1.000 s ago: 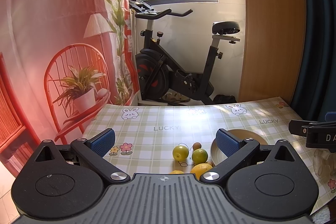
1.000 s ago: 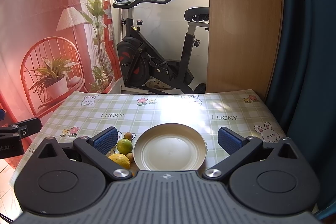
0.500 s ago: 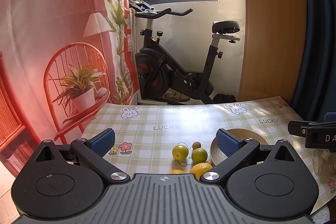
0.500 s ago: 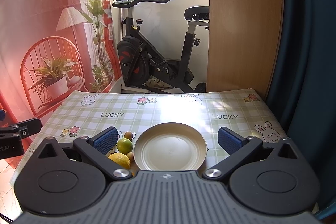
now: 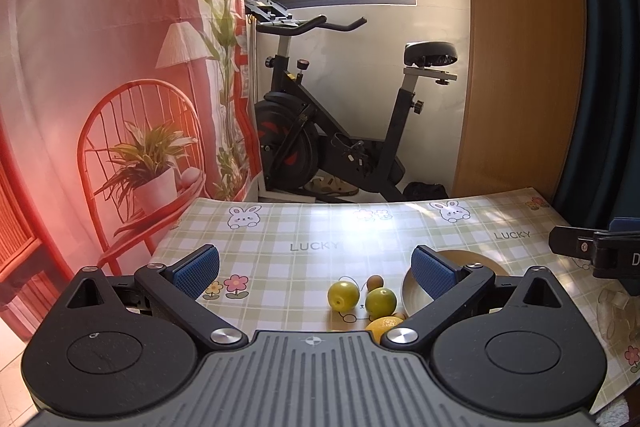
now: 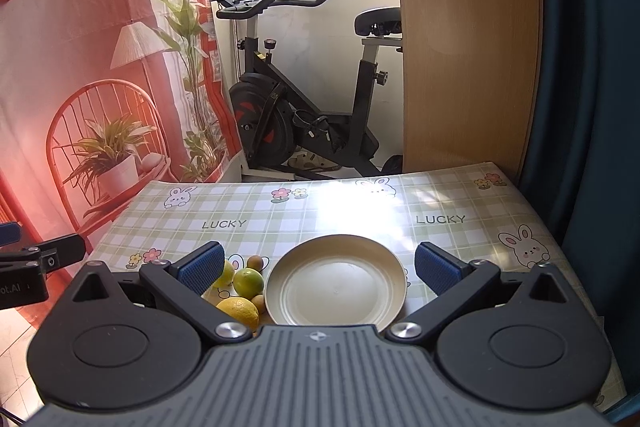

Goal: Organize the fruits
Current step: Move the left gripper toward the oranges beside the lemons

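Observation:
A cream plate (image 6: 336, 281) lies empty on the checked tablecloth (image 6: 320, 215); its edge (image 5: 472, 259) also shows in the left wrist view. Left of the plate sits a cluster of fruit: a yellow-green fruit (image 5: 343, 294), a green lime (image 5: 381, 300), a yellow lemon (image 5: 382, 327) and a small brown fruit (image 5: 375, 283). From the right wrist I see the lime (image 6: 248, 282), lemon (image 6: 238, 311) and small brown fruit (image 6: 254, 262). My left gripper (image 5: 316, 269) is open above the table, nothing between its fingers. My right gripper (image 6: 318, 267) is open over the plate, holding nothing.
A black exercise bike (image 5: 340, 131) stands beyond the table's far edge, beside a wooden panel (image 5: 520, 67) and a dark curtain (image 6: 592, 67). A red printed backdrop (image 5: 100, 87) hangs at left. The other gripper's body (image 5: 592, 251) juts in at the right.
Both views have shifted very slightly; the fruit and plate lie where they were. Both grippers stay open.

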